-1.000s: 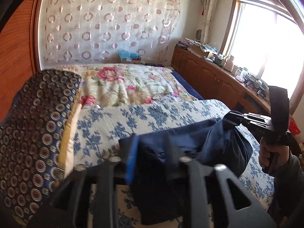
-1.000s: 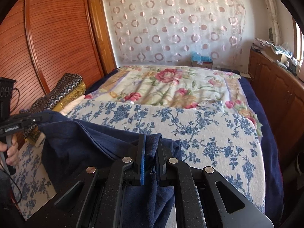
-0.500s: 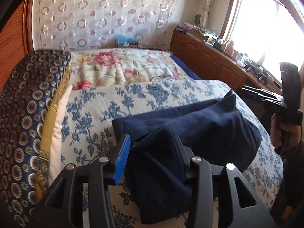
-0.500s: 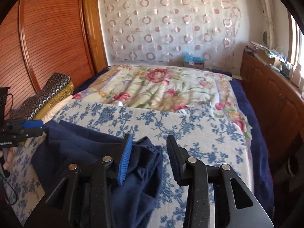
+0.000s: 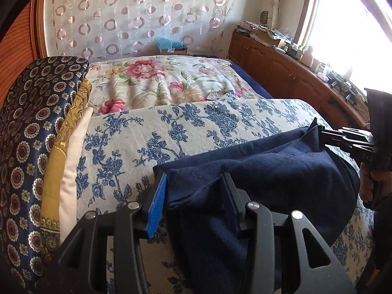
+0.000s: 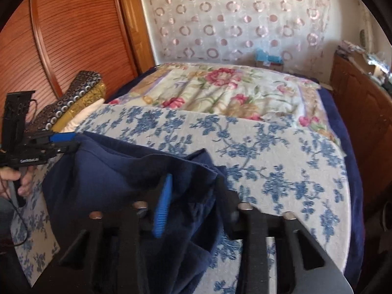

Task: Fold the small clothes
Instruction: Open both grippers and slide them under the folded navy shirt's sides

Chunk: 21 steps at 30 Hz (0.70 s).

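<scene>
On blue-flower bed cover [image 5: 201, 122], dark blue cloth [image 5: 269, 171] lies bunched near you, partly folded. Your left gripper [image 5: 193, 196]: jaws part open, cloth edge between them, pads not pinching. Your right gripper [image 6: 193, 196]: jaws closing around far corner of cloth, not tight yet by look. You hold both ends so cloth stays flat for next fold. Pillow pile [image 5: 36, 134] sits beside, out of way.

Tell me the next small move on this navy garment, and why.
Probably let the right gripper finish closing on the raised corner of the navy garment: its jaws are closing with cloth between them. The left gripper stands open around the other edge, so it likely needs to pinch next.
</scene>
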### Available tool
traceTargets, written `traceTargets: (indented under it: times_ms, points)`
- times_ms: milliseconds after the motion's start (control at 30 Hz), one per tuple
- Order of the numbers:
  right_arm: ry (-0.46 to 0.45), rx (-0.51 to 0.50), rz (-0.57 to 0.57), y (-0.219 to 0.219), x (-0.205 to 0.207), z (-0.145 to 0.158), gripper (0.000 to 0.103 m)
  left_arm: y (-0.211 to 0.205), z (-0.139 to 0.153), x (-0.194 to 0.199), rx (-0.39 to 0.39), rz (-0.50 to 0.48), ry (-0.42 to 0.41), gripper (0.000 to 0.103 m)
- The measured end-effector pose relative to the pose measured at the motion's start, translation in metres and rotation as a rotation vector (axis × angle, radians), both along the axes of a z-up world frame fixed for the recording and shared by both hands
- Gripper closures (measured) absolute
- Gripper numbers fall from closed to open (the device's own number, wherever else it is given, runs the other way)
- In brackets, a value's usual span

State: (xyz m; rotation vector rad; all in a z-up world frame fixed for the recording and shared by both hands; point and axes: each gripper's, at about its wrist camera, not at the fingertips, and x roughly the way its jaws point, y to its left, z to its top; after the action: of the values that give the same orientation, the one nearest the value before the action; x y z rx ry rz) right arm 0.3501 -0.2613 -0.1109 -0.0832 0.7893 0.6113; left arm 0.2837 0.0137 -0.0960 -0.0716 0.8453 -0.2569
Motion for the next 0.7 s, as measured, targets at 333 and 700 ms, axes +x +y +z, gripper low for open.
traceTargets:
  times_ms: [333, 700]
  points:
    - [-0.078, 0.036, -0.147, -0.019, 0.0, 0.011, 0.097, 0.006, 0.027, -0.013, -0.046, 0.014, -0.061, 0.06]
    - [-0.054, -0.005, -0.131, -0.013, 0.002, 0.004, 0.097, 0.004, -0.001, 0.015, -0.057, 0.007, 0.016, 0.061]
